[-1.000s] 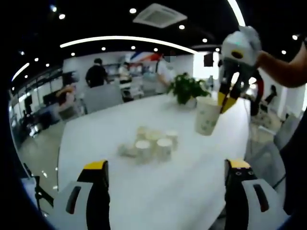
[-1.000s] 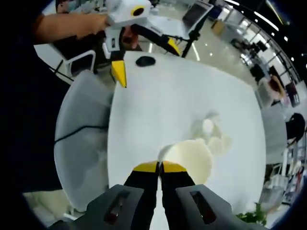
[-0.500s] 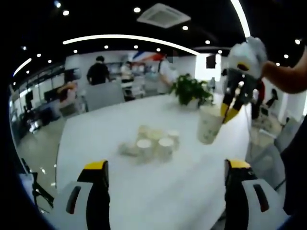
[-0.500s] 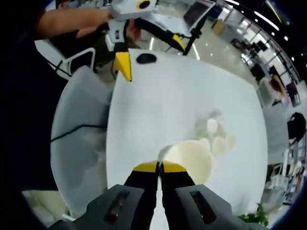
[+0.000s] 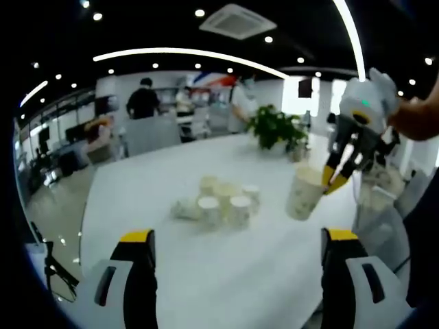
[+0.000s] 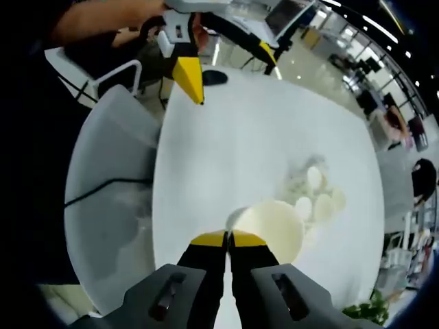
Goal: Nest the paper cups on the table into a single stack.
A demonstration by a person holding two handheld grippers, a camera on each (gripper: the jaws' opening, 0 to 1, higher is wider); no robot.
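My right gripper pinches the rim of a paper cup above the desk, the left gripper is spread, remaining cups cluster mid-desk; I judge the tilted cup may snag while nesting.

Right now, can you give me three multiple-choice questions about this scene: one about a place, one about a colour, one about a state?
1. Where is the potted plant?
A. on the floor
B. on the table, beyond the cups
C. on a chair

2. What colour are the tips of the left tongs?
A. yellow
B. red
C. green

3. What state are the right tongs in?
A. wide open
B. shut on nothing
C. shut on a cup

Key: 1 B, the plant stands at the table's far side. 2 A, both tips are yellow. 3 C, the tips pinch the cup's rim.
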